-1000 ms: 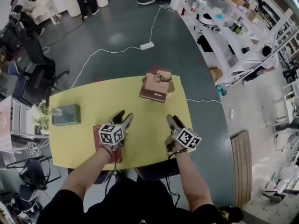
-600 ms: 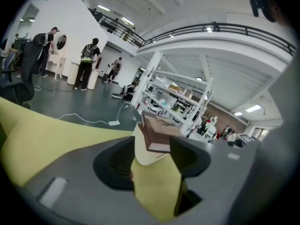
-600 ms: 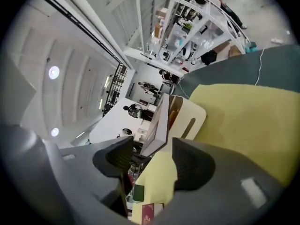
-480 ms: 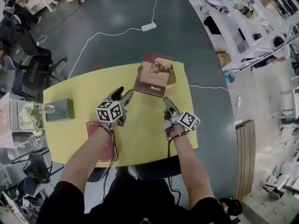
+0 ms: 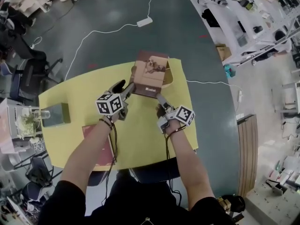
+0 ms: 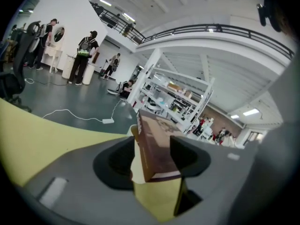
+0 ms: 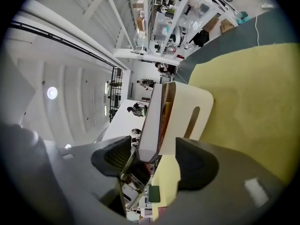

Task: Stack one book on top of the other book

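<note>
A brown book [image 5: 151, 73] leans on a cream stand [image 5: 169, 80] at the far side of the yellow table [image 5: 140, 135]. My left gripper [image 5: 124, 88] is at the book's near left corner, my right gripper [image 5: 160, 103] at its near right corner. In the left gripper view the book [image 6: 153, 144] sits between my gripper's [image 6: 152, 162] jaws, with a gap beside it. In the right gripper view its white page edge [image 7: 150, 121] and the stand [image 7: 190, 109] lie between my gripper's [image 7: 152, 162] jaws. Both pairs of jaws have just been opening. A red book [image 5: 89, 132] lies flat under my left forearm.
A green box [image 5: 55, 114] and a glass with flowers [image 5: 29, 118] stand at the table's left end. On the floor beyond the table lie a white cable and power strip [image 5: 144, 21]. Office chairs are at the left and shelves [image 5: 243, 13] at the right.
Both hands have moved away from me across the table to the brown book. The right gripper has rolled onto its side. The book now lies between both pairs of jaws.
</note>
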A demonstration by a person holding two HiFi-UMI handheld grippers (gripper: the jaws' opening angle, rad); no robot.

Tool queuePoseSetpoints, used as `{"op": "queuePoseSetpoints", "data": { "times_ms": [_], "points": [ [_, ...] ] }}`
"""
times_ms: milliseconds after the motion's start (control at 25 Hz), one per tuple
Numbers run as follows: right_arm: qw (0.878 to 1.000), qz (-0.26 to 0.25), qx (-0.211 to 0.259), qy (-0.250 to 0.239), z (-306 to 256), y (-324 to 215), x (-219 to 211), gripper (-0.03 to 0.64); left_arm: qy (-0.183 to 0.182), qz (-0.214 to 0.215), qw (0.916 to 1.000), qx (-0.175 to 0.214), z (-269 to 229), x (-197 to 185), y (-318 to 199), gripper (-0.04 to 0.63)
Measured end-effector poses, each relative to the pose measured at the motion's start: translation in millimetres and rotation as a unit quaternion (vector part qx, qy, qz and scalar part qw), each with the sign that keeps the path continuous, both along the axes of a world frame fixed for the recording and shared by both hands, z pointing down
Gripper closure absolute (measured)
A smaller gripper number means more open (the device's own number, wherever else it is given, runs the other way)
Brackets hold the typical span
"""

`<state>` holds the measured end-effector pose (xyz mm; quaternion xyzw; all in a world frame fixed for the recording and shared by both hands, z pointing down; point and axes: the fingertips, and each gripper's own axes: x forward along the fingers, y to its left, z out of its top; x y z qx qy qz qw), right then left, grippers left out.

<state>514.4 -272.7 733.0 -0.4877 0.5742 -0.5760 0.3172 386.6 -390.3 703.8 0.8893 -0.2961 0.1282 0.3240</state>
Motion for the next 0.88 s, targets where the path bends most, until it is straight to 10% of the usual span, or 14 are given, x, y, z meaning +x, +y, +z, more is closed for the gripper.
{"op": "queuePoseSetpoints", "data": {
  "times_ms": [240,880],
  "points": [
    [0.999,-0.025,0.032,-0.004,-4,-8,-9,0.465,0.008,0.016,0.9997,-0.019,10,14,9,0.360],
    [0.997,-0.043,0.056,0.040,-42,20,-24,0.471,0.028,0.023,0.9993,0.006,-25,-6,43,0.382]
  ]
}}
